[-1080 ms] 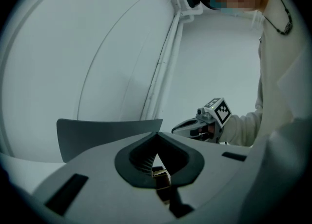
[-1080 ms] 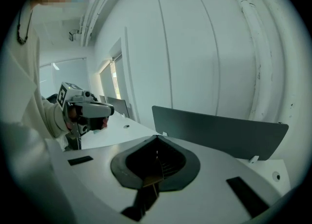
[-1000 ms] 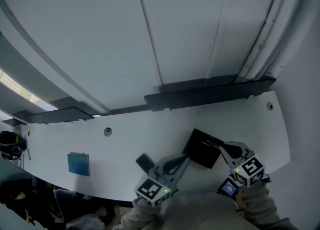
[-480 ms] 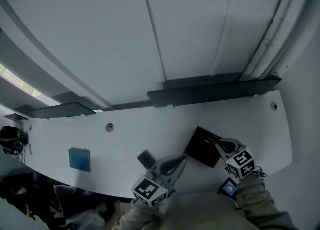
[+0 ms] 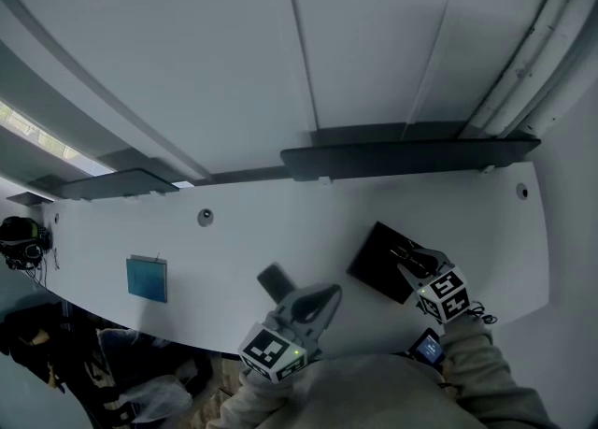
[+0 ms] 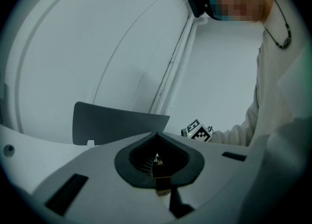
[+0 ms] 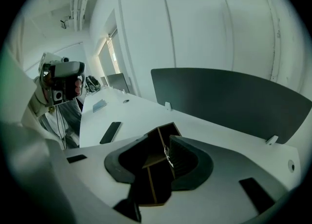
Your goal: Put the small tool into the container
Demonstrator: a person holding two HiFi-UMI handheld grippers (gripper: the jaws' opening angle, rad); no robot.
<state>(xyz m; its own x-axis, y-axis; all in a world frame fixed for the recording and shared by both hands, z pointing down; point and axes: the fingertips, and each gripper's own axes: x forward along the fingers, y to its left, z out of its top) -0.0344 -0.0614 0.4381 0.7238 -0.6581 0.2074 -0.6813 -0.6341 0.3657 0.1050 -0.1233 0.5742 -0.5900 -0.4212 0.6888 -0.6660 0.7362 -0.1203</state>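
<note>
Fingers: right fingers [image 7: 195, 162] apart, just opened, small silvery tool [image 7: 167, 155] between them beside the right-hand one; left fingers [image 6: 138, 157] meet at their tips.
Pose: right fingers tilt down over black divided container [image 5: 374, 257], lower right; left fingers near level, lower centre.
Surface: white tabletop [image 5: 234, 240], grey wall [image 5: 234, 63] behind.
Tool axis: near upright in frame.

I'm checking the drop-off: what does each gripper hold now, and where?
Right gripper: nothing; its jaws have just opened over the container, the small tool unclamped between them. Left gripper: jaws shut on a small brownish piece; where, I can't tell.
</note>
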